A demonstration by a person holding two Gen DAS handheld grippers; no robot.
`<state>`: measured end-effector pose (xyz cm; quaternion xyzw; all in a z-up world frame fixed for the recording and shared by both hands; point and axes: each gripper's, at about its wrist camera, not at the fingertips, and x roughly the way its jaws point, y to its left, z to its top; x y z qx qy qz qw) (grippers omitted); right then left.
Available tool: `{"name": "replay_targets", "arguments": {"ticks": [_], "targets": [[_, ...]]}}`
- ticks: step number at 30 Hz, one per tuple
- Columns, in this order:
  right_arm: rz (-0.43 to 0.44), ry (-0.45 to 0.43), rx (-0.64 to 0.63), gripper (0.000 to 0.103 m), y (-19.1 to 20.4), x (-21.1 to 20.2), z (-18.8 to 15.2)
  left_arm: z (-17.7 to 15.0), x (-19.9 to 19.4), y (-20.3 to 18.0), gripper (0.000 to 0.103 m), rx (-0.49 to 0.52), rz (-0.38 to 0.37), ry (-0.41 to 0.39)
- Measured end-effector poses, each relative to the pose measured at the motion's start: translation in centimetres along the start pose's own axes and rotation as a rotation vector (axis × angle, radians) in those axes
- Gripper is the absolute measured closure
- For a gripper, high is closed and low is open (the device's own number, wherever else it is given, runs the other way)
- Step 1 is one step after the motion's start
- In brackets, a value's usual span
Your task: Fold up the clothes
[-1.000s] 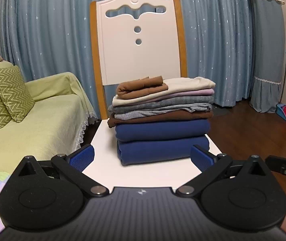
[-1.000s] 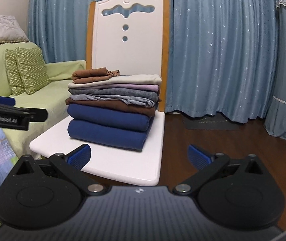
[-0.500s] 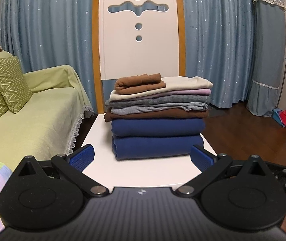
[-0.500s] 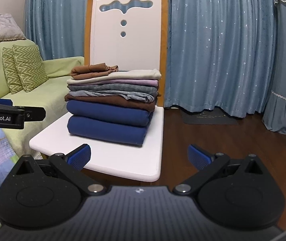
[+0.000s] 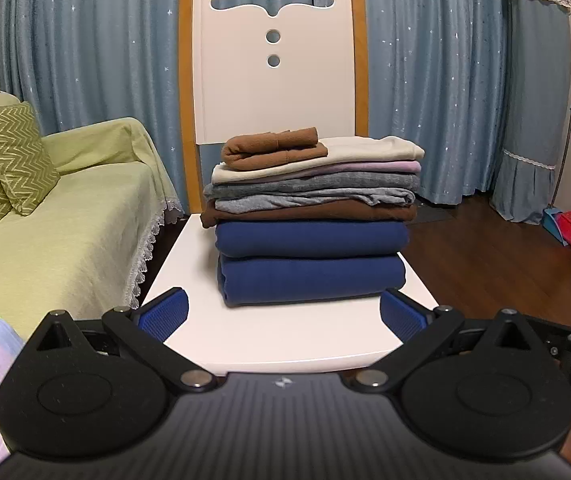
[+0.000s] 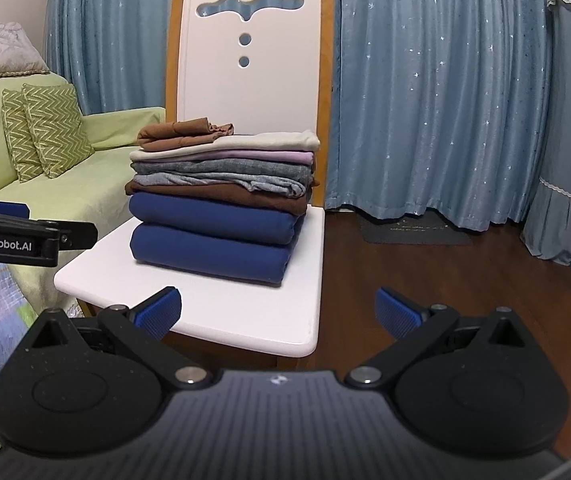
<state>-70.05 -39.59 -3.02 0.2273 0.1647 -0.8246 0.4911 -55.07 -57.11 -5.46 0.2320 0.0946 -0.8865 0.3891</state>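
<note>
While both handheld grippers hang spread and empty short of it, a neat stack of folded clothes (image 5: 311,216) sits on the seat of a white high-backed wooden chair with orange side rails (image 5: 273,92), set toward the backrest. Two thick navy blue folded pieces (image 5: 311,260) form the base, under a dark brown layer, two grey ones, a lilac one and a cream one, with a small rust-brown folded garment (image 5: 273,148) topping the left end. The left gripper (image 5: 283,314) faces the pile squarely, blue finger pads wide apart, nothing between them; the right gripper (image 6: 277,310) hangs over the seat's right front corner, equally released. Bare white seat lies between fingers and clothing. A lime-green covered sofa with lace trim (image 5: 57,216) and zigzag-patterned green cushions (image 5: 9,160) stands just left of the chair. Blue star-speckled curtains (image 6: 425,88) hang behind, above a dark wooden floor (image 6: 425,276).
</note>
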Motion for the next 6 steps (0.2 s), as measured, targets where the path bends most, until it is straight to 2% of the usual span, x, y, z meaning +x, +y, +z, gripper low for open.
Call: {"name": "replay_targets", "arguments": {"ticks": [6], "targets": [[-0.008,0.007,0.003,0.001,-0.19,-0.51,0.0,-0.02,0.1,-0.39,0.0,0.012,-0.007,-0.004]]}}
